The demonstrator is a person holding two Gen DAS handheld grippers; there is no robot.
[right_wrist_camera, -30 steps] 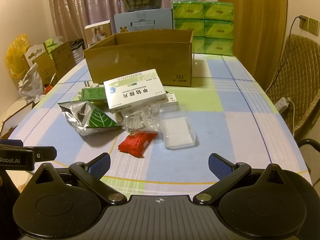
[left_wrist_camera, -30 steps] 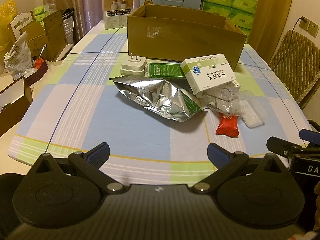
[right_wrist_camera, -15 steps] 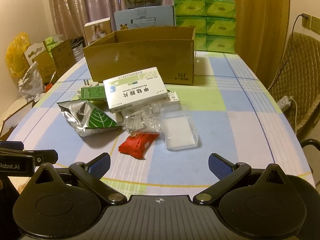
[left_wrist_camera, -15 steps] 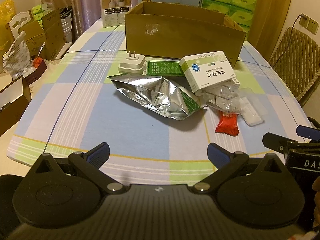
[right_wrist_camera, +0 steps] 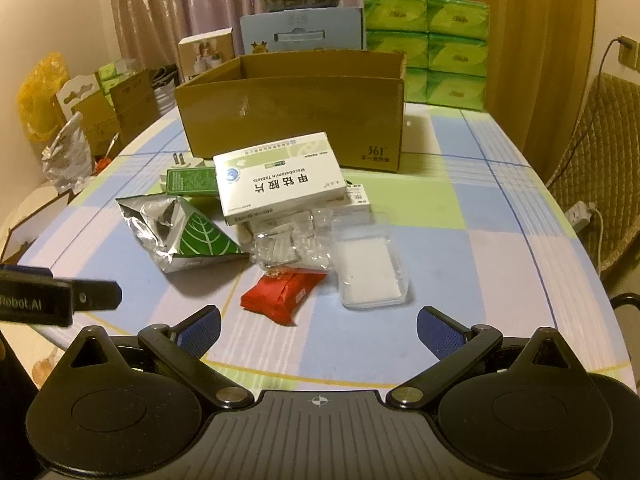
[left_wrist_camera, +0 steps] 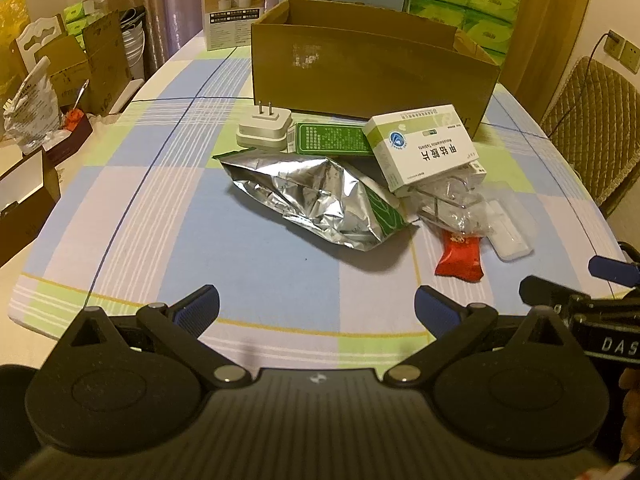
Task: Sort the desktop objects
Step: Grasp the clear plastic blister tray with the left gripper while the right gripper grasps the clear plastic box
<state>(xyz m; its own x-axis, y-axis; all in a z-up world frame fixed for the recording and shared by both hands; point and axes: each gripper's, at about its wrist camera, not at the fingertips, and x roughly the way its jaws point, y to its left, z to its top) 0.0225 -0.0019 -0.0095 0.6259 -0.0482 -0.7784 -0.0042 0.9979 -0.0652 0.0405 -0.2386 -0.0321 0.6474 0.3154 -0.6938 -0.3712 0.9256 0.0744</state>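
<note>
A pile lies mid-table before an open cardboard box point(left_wrist_camera: 368, 68) point(right_wrist_camera: 296, 116): a white medicine box point(left_wrist_camera: 424, 152) point(right_wrist_camera: 280, 178), a silver foil bag point(left_wrist_camera: 316, 200) point(right_wrist_camera: 180, 232), a green flat box point(left_wrist_camera: 332, 140) point(right_wrist_camera: 191, 181), a white plug adapter point(left_wrist_camera: 264, 128), a red snack packet point(left_wrist_camera: 460, 254) point(right_wrist_camera: 284, 294), crinkled clear packaging point(right_wrist_camera: 292, 246) and a clear plastic case point(right_wrist_camera: 370, 268). My left gripper point(left_wrist_camera: 316, 308) is open and empty above the near table edge. My right gripper point(right_wrist_camera: 318, 326) is open and empty, just short of the red packet.
The table point(left_wrist_camera: 152, 208) has a checked cloth. Green tissue packs point(right_wrist_camera: 440, 44) and cartons stand behind the box. Boxes and bags point(left_wrist_camera: 60, 76) crowd the left side. A padded chair point(left_wrist_camera: 592, 128) stands to the right.
Both grippers have moved forward toward the pile, which looks nearer in both views. The jaws stayed open. Nothing on the table moved.
</note>
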